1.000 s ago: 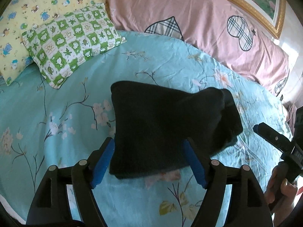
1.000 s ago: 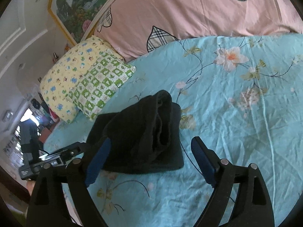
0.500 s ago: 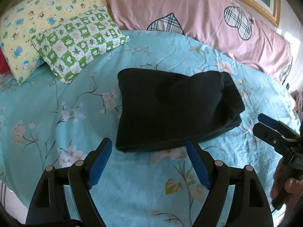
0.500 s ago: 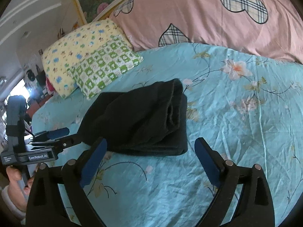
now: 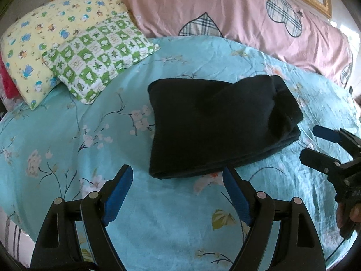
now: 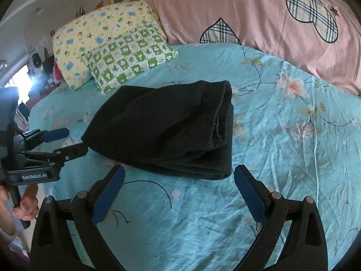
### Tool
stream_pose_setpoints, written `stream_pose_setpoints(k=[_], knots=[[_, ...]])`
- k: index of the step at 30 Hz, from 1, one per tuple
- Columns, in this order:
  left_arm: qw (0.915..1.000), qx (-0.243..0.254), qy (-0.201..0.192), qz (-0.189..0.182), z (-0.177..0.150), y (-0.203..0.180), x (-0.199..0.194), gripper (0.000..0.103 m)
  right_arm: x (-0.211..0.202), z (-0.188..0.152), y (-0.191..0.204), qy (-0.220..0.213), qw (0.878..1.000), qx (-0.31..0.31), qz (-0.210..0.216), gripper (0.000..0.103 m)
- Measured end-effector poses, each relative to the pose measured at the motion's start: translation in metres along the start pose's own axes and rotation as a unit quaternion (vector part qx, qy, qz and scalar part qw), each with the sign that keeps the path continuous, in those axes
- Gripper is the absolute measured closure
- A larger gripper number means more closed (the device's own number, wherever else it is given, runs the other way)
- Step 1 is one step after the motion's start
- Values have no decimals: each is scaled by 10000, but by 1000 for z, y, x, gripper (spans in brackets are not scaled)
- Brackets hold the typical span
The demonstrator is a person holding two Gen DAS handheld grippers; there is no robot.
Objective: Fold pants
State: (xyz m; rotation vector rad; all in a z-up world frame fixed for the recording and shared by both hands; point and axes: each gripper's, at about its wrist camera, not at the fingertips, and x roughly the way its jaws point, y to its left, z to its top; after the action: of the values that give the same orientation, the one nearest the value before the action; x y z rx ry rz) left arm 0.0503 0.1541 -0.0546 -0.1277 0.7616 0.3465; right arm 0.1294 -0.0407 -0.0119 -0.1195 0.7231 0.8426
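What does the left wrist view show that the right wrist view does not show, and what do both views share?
Only the left wrist view shows the red item behind the yellow pillow, and the right gripper from outside, jaws open.

Only the right wrist view shows the stacked layer edges of the black pants at their right end, the bright room beyond the bed's left side, and the left gripper from outside, jaws open.

Both show the folded pants lying on the turquoise floral sheet, untouched by either gripper, the green checked pillow and the pink heart-print bedding.
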Motion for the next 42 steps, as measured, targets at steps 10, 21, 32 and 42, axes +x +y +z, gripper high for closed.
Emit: stream_pose_setpoints(k=[10, 21, 32, 42], knots=[[9996, 272, 28, -108, -5, -11, 3, 20, -1, -5, -2, -26, 10000, 33, -50, 5], [9993, 351, -14, -100, -5, -14, 0, 19, 2, -7, -2, -7, 10000, 44, 22, 5], [9996, 288, -2, -56, -5, -9, 3, 19, 4, -4, 7, -10, 9998, -162, 124, 5], [9997, 240, 29, -71, -3, -6, 5, 19, 6, -1, 13, -44, 9994, -286, 214, 5]])
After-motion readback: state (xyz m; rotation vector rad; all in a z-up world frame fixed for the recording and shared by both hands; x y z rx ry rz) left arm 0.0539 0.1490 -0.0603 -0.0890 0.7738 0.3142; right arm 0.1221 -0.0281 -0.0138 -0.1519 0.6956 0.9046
